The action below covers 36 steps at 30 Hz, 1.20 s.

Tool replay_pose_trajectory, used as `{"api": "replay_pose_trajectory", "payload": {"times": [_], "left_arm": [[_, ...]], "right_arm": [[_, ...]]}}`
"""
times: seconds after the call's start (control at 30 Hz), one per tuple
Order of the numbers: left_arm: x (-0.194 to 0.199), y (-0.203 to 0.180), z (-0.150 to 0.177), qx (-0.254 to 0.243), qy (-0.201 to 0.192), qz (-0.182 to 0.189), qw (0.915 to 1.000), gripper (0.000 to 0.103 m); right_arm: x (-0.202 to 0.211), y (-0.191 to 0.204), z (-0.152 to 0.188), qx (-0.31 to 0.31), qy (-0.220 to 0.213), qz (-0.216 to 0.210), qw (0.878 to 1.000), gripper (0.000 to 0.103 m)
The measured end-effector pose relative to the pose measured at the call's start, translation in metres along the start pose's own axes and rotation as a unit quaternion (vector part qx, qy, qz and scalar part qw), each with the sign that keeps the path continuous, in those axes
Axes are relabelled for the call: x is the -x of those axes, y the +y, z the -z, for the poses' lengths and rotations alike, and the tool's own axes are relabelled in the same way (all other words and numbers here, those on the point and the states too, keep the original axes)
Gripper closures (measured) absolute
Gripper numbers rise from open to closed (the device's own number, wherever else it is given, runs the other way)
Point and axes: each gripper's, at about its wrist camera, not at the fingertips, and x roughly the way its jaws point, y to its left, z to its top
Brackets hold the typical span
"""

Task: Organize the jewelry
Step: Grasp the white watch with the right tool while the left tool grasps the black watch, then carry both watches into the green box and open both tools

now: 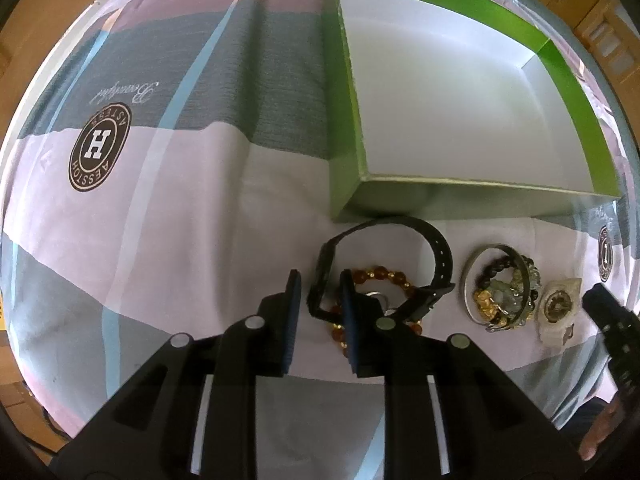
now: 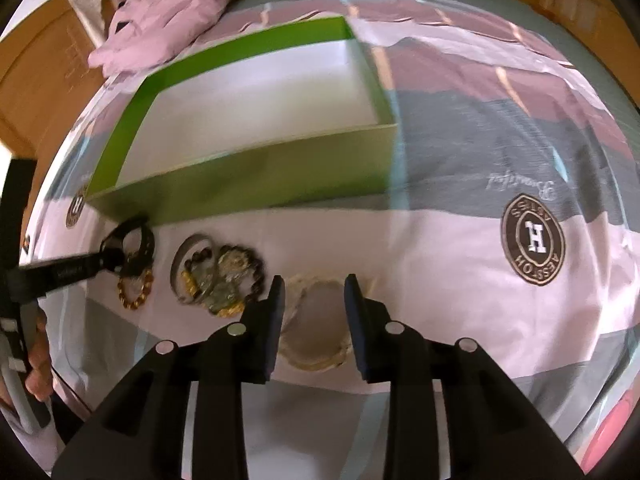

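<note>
On a bed covered by a striped sheet (image 1: pixel 168 208) lies a row of jewelry in front of an open green box (image 1: pixel 440 196) with a bare white inside.

The left tool (image 1: pixel 320 280) stands partly open, low over the left end of the row. The face of a black watch (image 1: pixel 400 264) sits between its two fingers; whether the pads touch it cannot be told. The right finger (image 1: pixel 350 312) covers part of an amber bead bracelet (image 1: pixel 384 274) that lies under and inside the watch strap. The strap loops up toward the box wall and nearly reaches it. In the right wrist view the left tool's tips meet the watch (image 2: pixel 132 244) just beside the box corner.

To the right of the watch is a heap of a silver bangle (image 1: pixel 470 276) and dark bead bracelets with gold and green charms (image 1: pixel 504 300), then a small clear packet (image 1: pixel 558 306).

The right tool (image 2: pixel 314 286) is open wide, its fingers set either side of a pale bangle (image 2: pixel 316 362) on the sheet, not closed on it. The bead heap (image 2: pixel 224 280) lies just left of its left finger.
</note>
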Motion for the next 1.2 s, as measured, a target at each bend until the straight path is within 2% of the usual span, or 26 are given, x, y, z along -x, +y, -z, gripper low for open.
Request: {"api": "replay_pose_trajectory", "payload": {"times": [0.13,0.33,0.37,0.4,0.43,0.7,0.83,0.97,1.07,1.2], "left_arm": [[-0.005,-0.005,0.001,-0.005,-0.008,0.000,1.0000,0.091],[-0.009,-0.018,-0.003,-0.014,-0.013,0.005,0.9998,0.092],[-0.008,-0.020,-0.004,-0.016,-0.014,0.006,0.9998,0.092],[-0.008,-0.021,-0.005,-0.016,-0.014,0.007,0.9997,0.092],[-0.007,-0.021,-0.005,-0.017,-0.015,0.009,0.9997,0.092],[0.018,-0.028,-0.010,-0.026,-0.041,0.032,0.9983,0.092],[0.043,-0.031,-0.010,-0.033,-0.067,0.055,0.9957,0.092],[0.071,-0.035,-0.009,-0.036,-0.099,0.072,0.9918,0.092],[0.091,-0.033,-0.020,-0.034,-0.110,0.068,0.9910,0.092],[0.100,-0.047,-0.052,-0.045,-0.126,0.067,0.9887,0.092]], "right_arm": [[-0.006,0.009,0.003,0.016,0.019,-0.023,0.999,0.059],[-0.025,0.017,0.013,0.033,0.061,-0.007,0.998,0.057],[-0.028,0.020,0.014,0.035,0.066,-0.006,0.997,0.060],[-0.029,0.022,0.015,0.039,0.067,-0.005,0.997,0.076],[-0.030,0.025,0.015,0.044,0.070,-0.008,0.997,0.081],[-0.014,0.037,0.012,0.055,0.037,-0.008,0.998,0.083],[0.006,0.045,0.000,0.060,0.015,-0.031,0.998,0.083],[0.036,0.052,-0.023,0.074,-0.025,-0.040,0.996,0.083],[0.049,0.063,-0.052,0.089,-0.048,-0.043,0.994,0.083],[0.049,0.077,-0.087,0.097,-0.080,-0.034,0.991,0.083]]}}
